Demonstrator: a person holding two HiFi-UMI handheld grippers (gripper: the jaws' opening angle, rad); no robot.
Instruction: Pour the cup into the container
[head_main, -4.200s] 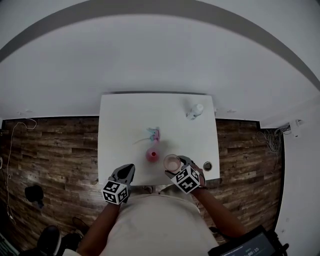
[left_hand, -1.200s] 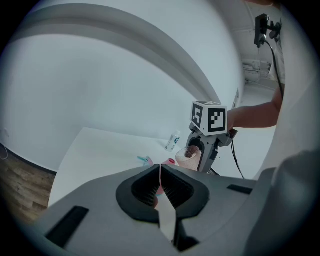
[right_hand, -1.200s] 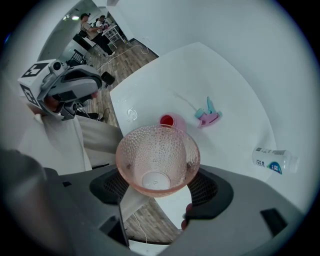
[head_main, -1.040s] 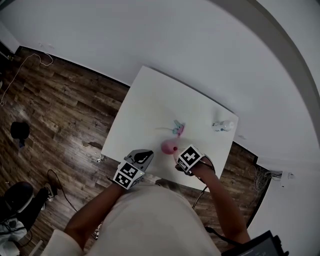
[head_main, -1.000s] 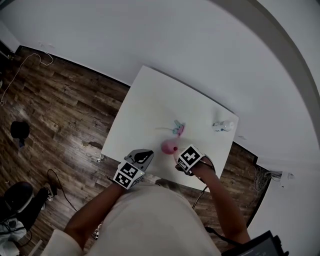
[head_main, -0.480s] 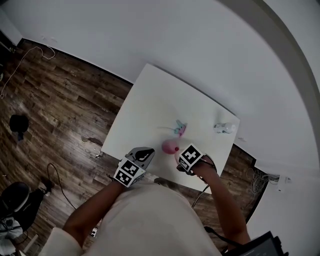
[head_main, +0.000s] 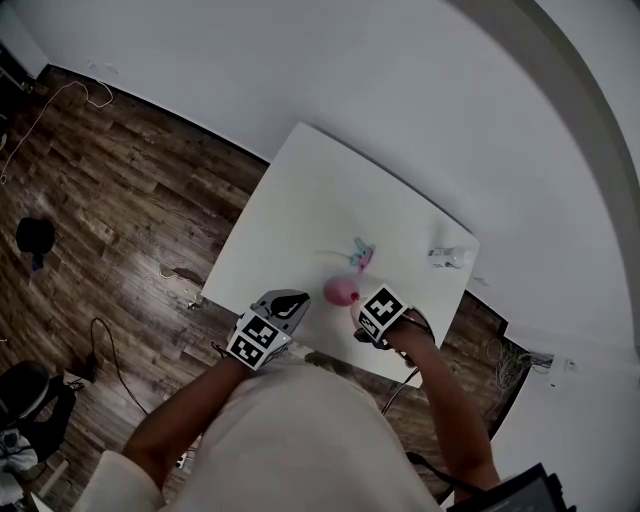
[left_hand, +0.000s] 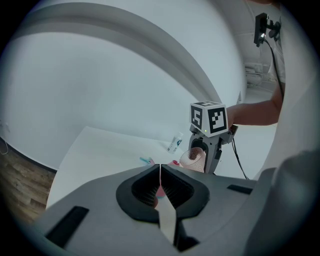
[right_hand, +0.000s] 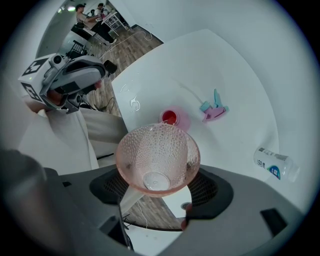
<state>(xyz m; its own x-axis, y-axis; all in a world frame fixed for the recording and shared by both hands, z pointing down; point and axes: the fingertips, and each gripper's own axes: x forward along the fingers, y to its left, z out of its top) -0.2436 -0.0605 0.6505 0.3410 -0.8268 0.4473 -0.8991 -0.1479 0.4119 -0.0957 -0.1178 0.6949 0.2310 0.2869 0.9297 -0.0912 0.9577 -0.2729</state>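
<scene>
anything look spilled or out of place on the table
A small white bottle lies on its side on the table, and a pink-and-blue spray head lies loose near the pink container. No spill visible.

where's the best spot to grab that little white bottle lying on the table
Across the middle of its body, from straight above. The bottle lies on its side on the table, so its curved sides are exposed, and a sideways push might roll it. The left gripper is shut and empty, so probably use that; the right gripper holds the cup.
</scene>
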